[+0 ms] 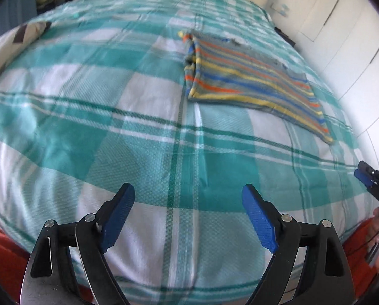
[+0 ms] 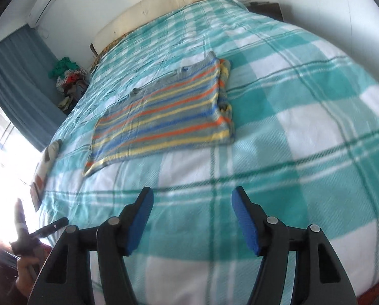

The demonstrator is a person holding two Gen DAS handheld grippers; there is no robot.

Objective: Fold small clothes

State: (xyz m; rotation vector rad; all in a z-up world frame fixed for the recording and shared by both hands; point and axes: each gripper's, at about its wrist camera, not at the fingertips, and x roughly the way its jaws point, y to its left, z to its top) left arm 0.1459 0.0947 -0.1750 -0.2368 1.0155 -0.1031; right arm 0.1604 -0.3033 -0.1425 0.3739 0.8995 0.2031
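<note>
Blue ribbed pads are seen nearest in both wrist views, and on each tool they stand well apart with nothing between them. The left gripper [image 1: 188, 211] is spread wide over bare checked cloth; the right gripper [image 2: 192, 214] is parted somewhat less and likewise grips nothing. Neither tool is touching the bedspread [image 1: 87, 132], a teal-and-white plaid that lies beneath both and runs away toward the headboard [image 2: 164, 2].

Further off, well apart from both sets of fingers, the striped garment [image 1: 242, 76] is laid flat on the bedspread. It appears partly folded: one side edge is doubled over into a bunched ridge, while the rest lies as a smooth panel with its hem nearest. Whether another fold is still wanted cannot be settled from here; if so, it is judged to be a fold across the length.

For that step to be done well, both tools should be brought to the near hem, one at each corner, and closed only on the garment's layers so that the bedspread is not pinched with them. The hem should be lifted evenly and carried toward the far edge, stripes kept parallel, and the bunched side tucked before release.

Beyond the bed, a pile of clothes [image 2: 71, 76] is visible by the curtain.
</note>
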